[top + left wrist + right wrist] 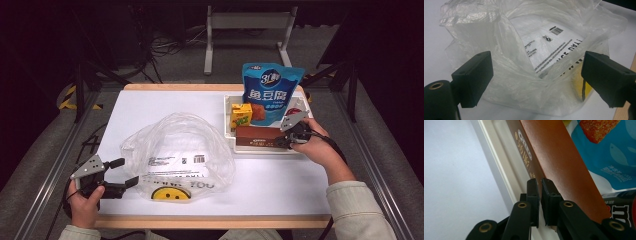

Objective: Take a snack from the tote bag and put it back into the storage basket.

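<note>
Work in hand: packing snacks from the white tray [229,134] into the clear plastic bag [177,150] — my read.
Right gripper [540,182]: jaws nearly together, pinching the near edge of the brown box [257,136]; box lies in the tray's front row, not lifted.
Left gripper [122,172]: jaws spread wide, nothing clamped, at the bag's mouth near the front edge of the table [280,185].
Done: nothing in the bag yet, it looks empty.
Left: brown box, yellow carton [241,116], blue pouch [270,92] all sit in the tray — early stage.
</note>
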Demonstrator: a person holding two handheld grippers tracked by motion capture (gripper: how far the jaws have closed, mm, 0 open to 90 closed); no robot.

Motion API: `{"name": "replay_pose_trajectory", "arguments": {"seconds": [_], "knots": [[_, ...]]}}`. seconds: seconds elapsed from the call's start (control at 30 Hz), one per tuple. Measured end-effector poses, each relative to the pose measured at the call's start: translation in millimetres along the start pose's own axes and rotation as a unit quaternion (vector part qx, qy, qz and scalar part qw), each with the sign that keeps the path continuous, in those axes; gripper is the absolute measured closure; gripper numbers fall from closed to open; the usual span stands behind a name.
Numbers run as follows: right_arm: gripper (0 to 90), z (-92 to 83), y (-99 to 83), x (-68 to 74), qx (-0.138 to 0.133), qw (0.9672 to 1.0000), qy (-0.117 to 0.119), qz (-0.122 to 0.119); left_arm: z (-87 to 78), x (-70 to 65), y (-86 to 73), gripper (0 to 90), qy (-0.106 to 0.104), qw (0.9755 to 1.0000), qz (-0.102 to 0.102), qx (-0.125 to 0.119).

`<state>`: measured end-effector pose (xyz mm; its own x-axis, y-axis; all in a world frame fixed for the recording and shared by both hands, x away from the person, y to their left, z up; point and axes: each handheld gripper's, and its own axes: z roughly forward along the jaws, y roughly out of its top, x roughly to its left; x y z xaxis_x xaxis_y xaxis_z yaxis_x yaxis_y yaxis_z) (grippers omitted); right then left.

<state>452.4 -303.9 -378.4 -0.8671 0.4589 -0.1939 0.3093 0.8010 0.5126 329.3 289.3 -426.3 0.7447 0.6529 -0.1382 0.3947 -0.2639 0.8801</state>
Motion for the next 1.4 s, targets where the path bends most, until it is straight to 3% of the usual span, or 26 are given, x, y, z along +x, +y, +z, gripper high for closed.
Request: {"name": "replay_pose_trajectory", "arguments": {"seconds": [0.57, 0.77, 1.0, 1.1, 1.23, 1.4], "knots": [[83.2, -1.2, -7.0, -5.6, 0.008, 0.9997, -0.018, 0.014, -0.1, -0.1, 0.1, 11.4, 0.0, 1.0, 0.0, -0.001], [81.6, -6.1, -2.1, -0.2, -0.014, 0.9998, -0.006, 0.016, 0.2, 0.3, 0.3, 11.4, 0.0, 1.0, 0.002, 0.0], [74.7, -18.2, 8.8, 12.2, -0.057, 0.998, -0.008, 0.024, 1.7, 0.1, 1.2, 11.4, -0.002, 1.0, 0.001, -0.002], [63.1, -26.0, 12.3, 21.3, -0.089, 0.9947, -0.014, 0.049, 2.3, 0.7, 2.0, 11.4, -0.002, 1.0, 0.006, -0.001], [48.7, -36.0, 14.7, 35.6, -0.155, 0.9837, -0.012, 0.091, 1.5, 0.1, 2.1, 11.4, -0.002, 1.0, 0.003, -0.002], [39.2, -46.4, 16.4, 52.7, -0.204, 0.973, -0.01, 0.107, 0.6, -0.4, 2.5, 11.3, -0.001, 1.0, 0.002, -0.003]]}}
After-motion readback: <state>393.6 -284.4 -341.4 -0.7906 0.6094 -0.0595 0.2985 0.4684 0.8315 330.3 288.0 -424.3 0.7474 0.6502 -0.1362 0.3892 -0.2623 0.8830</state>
